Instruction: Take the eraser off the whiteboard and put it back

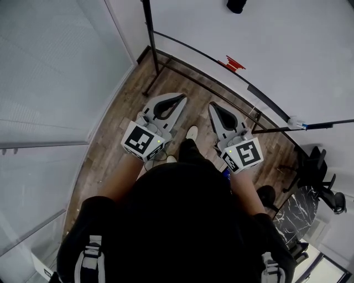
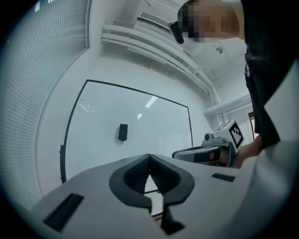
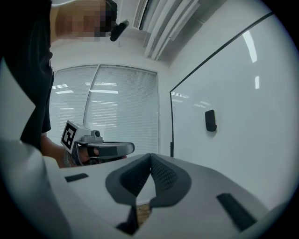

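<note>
A black eraser (image 2: 123,132) sticks to the whiteboard (image 2: 159,116), well ahead of both grippers and apart from them. The right gripper view shows the eraser (image 3: 210,120) up and to the right of that gripper's jaws. From the head view the eraser (image 1: 237,5) sits at the top edge of the whiteboard (image 1: 276,50). My left gripper (image 1: 182,98) and right gripper (image 1: 213,106) are side by side, level, pointing at the board. Both are shut, tips touching, with nothing between them: left gripper (image 2: 149,156), right gripper (image 3: 150,155).
The board's black stand post (image 1: 149,33) rises at the left of the frame. A red item (image 1: 234,63) and a marker (image 1: 298,124) lie on the board's tray. An office chair (image 1: 321,177) stands at the right. Window blinds (image 1: 50,83) run along the left, over wooden floor (image 1: 121,127).
</note>
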A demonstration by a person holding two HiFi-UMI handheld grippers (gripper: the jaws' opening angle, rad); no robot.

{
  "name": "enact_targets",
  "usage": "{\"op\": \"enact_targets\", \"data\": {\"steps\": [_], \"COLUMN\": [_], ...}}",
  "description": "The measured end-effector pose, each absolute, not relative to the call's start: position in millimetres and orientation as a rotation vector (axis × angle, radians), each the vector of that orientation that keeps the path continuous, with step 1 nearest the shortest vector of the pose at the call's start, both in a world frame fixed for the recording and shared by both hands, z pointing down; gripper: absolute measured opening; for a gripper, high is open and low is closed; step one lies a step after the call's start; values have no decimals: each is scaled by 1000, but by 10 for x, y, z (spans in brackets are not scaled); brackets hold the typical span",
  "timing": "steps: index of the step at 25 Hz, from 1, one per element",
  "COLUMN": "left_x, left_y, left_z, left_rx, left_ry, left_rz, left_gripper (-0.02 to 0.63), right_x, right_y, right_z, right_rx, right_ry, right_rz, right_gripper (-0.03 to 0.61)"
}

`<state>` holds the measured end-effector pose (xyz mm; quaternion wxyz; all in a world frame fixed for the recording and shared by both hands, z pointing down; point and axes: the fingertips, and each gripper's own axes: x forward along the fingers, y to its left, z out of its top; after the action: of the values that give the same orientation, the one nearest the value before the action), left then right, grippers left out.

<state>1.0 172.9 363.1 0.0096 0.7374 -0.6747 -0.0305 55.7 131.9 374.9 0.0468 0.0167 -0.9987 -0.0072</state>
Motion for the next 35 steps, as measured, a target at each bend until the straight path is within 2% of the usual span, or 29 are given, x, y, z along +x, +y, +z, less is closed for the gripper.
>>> {"op": "enact_targets", "data": {"steps": [18,26,35], "left_x": [-694,-810,-907], "left_y": [83,-687,-1029], "left_z": [3293,3211,3256], "left_rx": [2311,2318,2321], "left_ry": [-2167,-2183,-2160], "left_rz": [-17,4,36], "left_gripper": [0,0,0], "right_x": [-212,-331,-440], "right_y": [-357,-1049,-1379], "right_z": [3598,3581,3553], "right_rx": [60,54,78], "right_ry": [-3088,-3104,-3120], "right_rz": [-36,-30,-32], "right_gripper": [3,3,3]}}
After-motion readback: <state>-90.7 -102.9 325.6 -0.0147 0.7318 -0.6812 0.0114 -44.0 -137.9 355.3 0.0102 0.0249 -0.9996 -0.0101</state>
